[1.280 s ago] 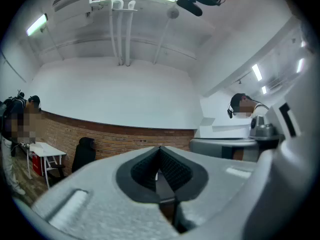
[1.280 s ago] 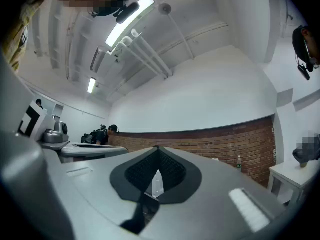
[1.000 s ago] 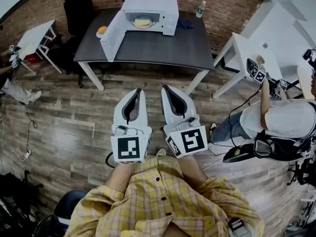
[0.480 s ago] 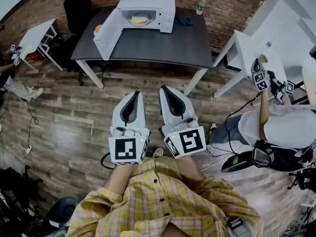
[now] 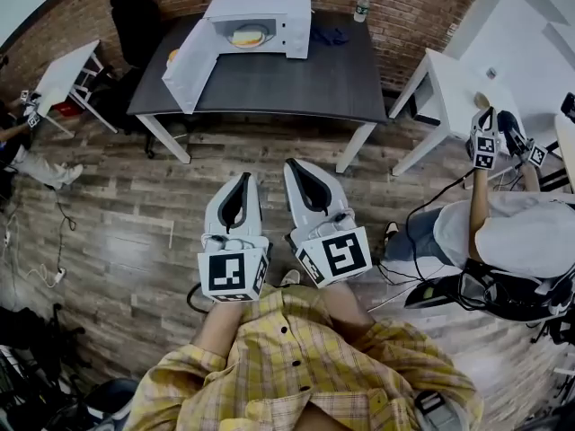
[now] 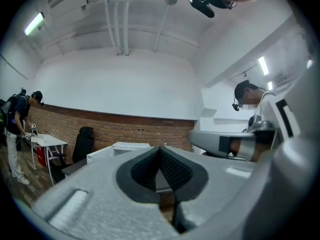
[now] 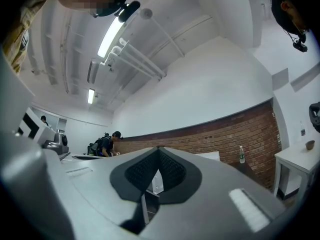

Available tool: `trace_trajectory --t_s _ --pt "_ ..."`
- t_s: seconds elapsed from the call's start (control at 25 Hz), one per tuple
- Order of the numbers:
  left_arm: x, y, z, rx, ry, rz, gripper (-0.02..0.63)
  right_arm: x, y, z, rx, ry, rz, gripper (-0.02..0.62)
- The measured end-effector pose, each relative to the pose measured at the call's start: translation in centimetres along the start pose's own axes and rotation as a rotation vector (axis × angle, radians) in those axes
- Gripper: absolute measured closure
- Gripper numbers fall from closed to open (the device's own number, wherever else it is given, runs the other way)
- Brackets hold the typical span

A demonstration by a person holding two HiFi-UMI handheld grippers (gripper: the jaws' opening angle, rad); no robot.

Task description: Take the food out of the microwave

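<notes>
The left gripper (image 5: pixel 245 178) and the right gripper (image 5: pixel 291 162) hang side by side over the wood floor (image 5: pixel 117 214), well apart from the dark table (image 5: pixel 287 83); both have their jaws pressed tight together, with nothing in them; the white microwave (image 5: pixel 292 12) sits at the back of the table; its door (image 5: pixel 189 61) is wide open; the food (image 5: pixel 247 36) lies inside the microwave; a bottle (image 5: pixel 362 5) stands near it.

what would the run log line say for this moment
left tool: shut, empty | right tool: shut, empty | microwave: door open | food: inside, not taken
</notes>
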State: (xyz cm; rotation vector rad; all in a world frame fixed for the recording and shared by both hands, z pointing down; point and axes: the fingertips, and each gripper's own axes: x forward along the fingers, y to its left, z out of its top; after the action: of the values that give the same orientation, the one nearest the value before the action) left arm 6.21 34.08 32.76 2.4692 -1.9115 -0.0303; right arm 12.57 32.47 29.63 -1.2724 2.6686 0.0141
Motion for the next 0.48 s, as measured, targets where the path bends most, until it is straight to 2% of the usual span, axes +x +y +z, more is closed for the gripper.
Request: trace_trajectory --t_s 0.48 --pt "4.9 2.0 -0.9 -0.023 -0.006 0.013 0.606 4.6 -3.0 -1.1 -0.030 0.022 -0.002 0.592"
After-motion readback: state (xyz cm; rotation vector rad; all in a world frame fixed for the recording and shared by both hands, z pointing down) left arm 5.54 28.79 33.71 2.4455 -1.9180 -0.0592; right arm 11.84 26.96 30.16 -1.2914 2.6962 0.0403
